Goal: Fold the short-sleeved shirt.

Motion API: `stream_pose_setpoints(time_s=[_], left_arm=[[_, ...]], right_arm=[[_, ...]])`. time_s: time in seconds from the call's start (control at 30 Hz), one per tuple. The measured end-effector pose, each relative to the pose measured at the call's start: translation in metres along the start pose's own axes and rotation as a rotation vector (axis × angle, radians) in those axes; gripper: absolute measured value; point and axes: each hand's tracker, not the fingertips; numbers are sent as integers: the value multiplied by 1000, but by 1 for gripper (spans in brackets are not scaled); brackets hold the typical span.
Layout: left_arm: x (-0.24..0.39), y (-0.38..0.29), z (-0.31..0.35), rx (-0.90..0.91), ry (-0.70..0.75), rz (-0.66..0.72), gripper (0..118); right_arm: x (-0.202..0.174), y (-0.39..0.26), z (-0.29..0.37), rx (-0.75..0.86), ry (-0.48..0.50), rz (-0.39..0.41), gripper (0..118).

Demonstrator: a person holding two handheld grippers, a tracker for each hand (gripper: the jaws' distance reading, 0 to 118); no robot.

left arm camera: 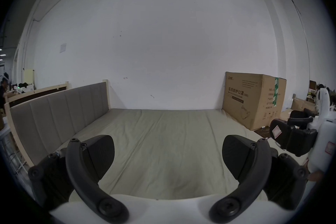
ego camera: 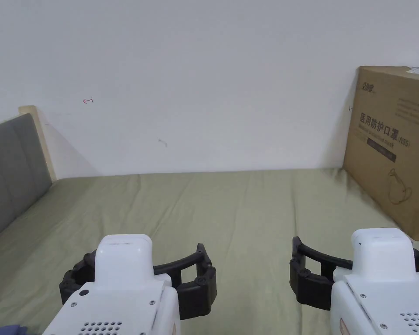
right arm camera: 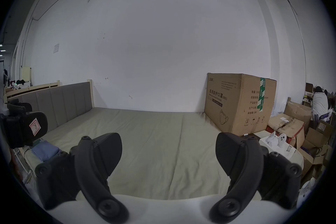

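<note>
Bed (ego camera: 230, 205) took up most of the scene: olive-green sheet, lightly creased, running back to a white wall, with a grey padded headboard (ego camera: 8, 170) along its left side. A large cardboard box (ego camera: 392, 148) stood on the bed's far right corner against the wall.

Left gripper (ego camera: 145, 272) and right gripper (ego camera: 361, 270) were both held low over the near edge of the bed, side by side and well apart, pointing toward the wall. Jaws of each stood wide apart with nothing between them; each gripper's own view confirmed this (left gripper (left arm camera: 168, 155), right gripper (right arm camera: 169, 152)).

Shirt location: a folded or bunched blue fabric (right arm camera: 45, 150) lay at the near left corner of the bed, beside the left gripper; a sliver of it also showed at the bottom left of the head view (ego camera: 5, 329). Judged to be the short-sleeved shirt, though sleeves and collar could not be made out.

Step in hand, as judged: starting pose, no fold begun, garment not laid out.

Next move calls for: reach left to the blue fabric, pinch an edge, bring it to the middle of the bed and spread it flat.
</note>
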Motion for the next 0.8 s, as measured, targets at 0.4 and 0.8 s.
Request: stream_pose_setpoints(time_s=[0.4, 0.8], left_arm=[[1, -1, -1, 7, 28, -30, 117], [11, 2, -11, -36, 93, -73, 117]], right_arm=[[7, -4, -3, -7, -8, -10, 106], [10, -7, -5, -28, -16, 11, 106]])
